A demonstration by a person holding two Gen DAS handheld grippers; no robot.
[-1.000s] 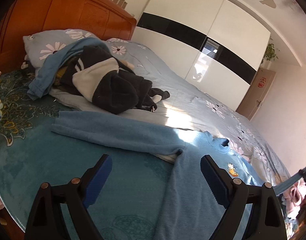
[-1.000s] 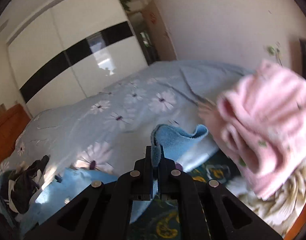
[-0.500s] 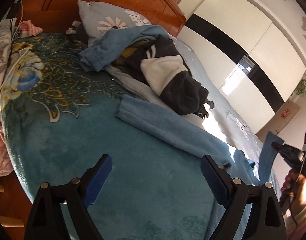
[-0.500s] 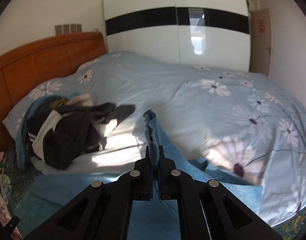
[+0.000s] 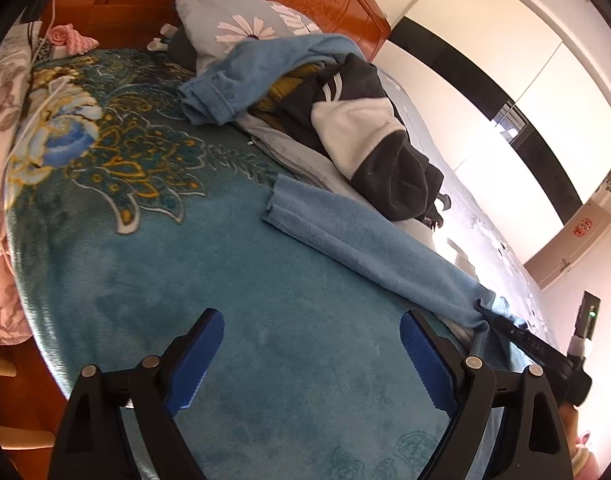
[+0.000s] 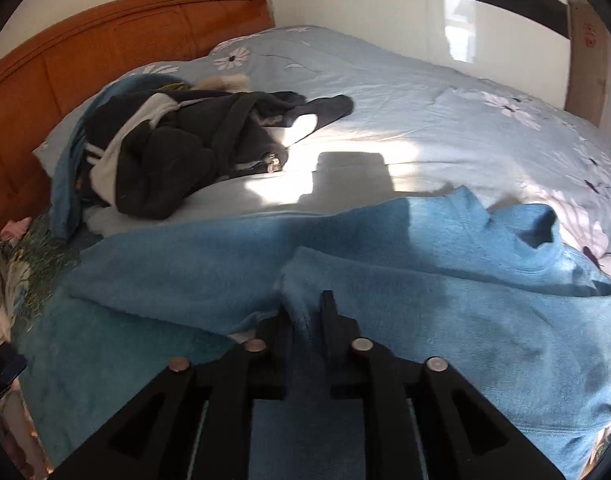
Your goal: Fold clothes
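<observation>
A light blue fleece sweater (image 6: 445,300) lies spread on the bed, collar toward the floral quilt. One sleeve (image 5: 357,240) stretches out across the teal blanket (image 5: 225,300). My right gripper (image 6: 307,312) is shut on a fold of the sweater, lying low over its body; it also shows at the right edge of the left wrist view (image 5: 505,326), at the sleeve's inner end. My left gripper (image 5: 309,356) is open and empty, hovering above the teal blanket short of the sleeve.
A pile of clothes (image 5: 345,120) with a black-and-white garment and a blue one lies near the pillow (image 5: 241,24) and the wooden headboard (image 6: 85,52). A light blue floral quilt (image 6: 425,92) covers the far side. A pink patterned blanket (image 5: 1,160) hangs at the left edge.
My right gripper has carried the sweater's fold across and down onto the garment's body. My left gripper has shifted a little, keeping open above the teal blanket.
</observation>
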